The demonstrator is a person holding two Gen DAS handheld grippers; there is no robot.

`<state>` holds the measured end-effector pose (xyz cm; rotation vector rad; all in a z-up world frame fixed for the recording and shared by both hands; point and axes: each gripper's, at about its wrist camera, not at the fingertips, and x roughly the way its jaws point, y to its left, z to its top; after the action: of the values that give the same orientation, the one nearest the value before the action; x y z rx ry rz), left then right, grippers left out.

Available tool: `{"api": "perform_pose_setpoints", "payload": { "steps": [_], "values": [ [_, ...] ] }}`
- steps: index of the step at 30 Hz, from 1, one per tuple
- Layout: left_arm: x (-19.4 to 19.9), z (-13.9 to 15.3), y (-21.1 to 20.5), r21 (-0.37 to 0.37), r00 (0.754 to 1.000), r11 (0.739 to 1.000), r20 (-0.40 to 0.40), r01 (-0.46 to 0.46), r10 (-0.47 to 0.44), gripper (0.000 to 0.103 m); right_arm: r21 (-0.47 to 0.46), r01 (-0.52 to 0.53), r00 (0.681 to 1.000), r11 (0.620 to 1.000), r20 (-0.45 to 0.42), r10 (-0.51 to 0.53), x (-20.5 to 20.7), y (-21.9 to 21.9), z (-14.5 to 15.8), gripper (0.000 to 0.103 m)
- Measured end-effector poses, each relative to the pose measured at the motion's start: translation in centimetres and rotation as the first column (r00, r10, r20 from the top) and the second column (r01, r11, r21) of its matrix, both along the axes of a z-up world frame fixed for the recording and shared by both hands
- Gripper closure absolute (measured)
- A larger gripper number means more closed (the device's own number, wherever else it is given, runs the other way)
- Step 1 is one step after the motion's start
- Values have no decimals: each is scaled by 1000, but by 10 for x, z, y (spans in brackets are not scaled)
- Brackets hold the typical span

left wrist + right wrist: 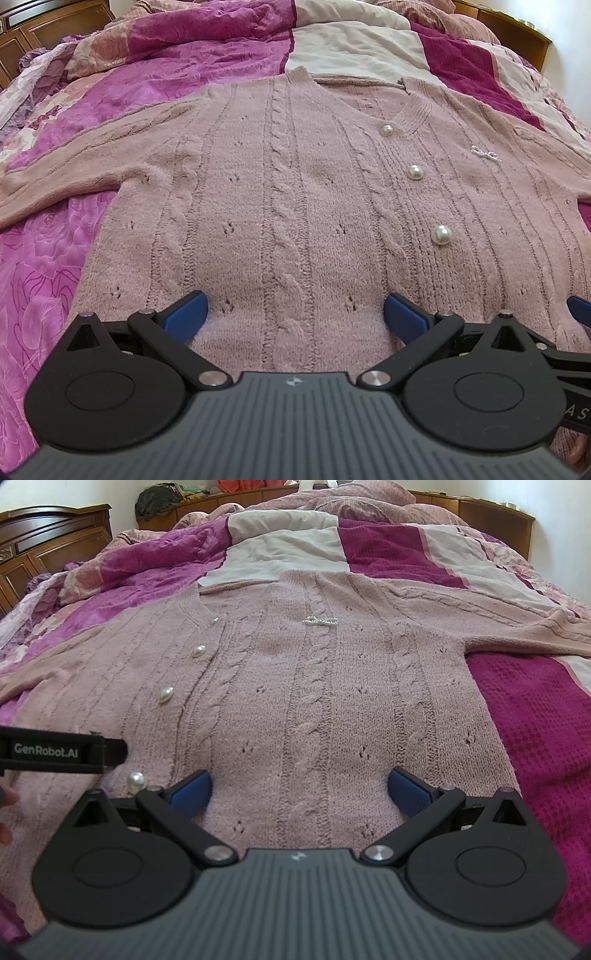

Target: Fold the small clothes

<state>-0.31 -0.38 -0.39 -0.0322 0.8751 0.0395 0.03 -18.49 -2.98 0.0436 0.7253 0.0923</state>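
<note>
A pale pink cable-knit cardigan (295,192) with pearl buttons (414,172) lies flat and spread out on the bed, front up, sleeves out to both sides. It also fills the right wrist view (314,701). My left gripper (295,317) is open, its blue pads wide apart just above the cardigan's lower hem on the left half. My right gripper (299,790) is open too, over the hem on the right half. The left gripper's body (62,755) shows at the left edge of the right wrist view.
The bed has a pink and magenta floral cover (40,280) on the left and a magenta waffle blanket (535,716) on the right. Rumpled bedding (288,535) lies beyond the collar. A wooden headboard (40,539) stands at the far left.
</note>
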Motion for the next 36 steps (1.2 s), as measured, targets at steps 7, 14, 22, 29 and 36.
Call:
{"api": "perform_pose_setpoints", "payload": {
  "steps": [7, 14, 22, 29, 36],
  "values": [
    [1, -1, -2, 6, 1000, 1000, 2, -2, 2, 0, 21, -25, 1000, 999, -5, 25, 0, -5, 3, 0],
    [4, 7, 2, -18, 1000, 1000, -17, -8, 7, 0, 147, -83, 994, 986, -54, 92, 10, -35, 23, 0],
    [14, 21, 10, -52, 999, 997, -13, -49, 49, 0, 259, 60, 998, 964, 0, -62, 44, -131, 62, 0],
    [27, 19, 9, -44, 996, 996, -21, -84, 83, 0, 255, 296, 949, 920, 26, -313, 83, -230, 51, 0],
    [36, 11, 6, -16, 995, 995, -40, -96, 95, 0, 358, 469, 864, 808, 6, -504, 112, -310, 26, 0]
  ]
}}
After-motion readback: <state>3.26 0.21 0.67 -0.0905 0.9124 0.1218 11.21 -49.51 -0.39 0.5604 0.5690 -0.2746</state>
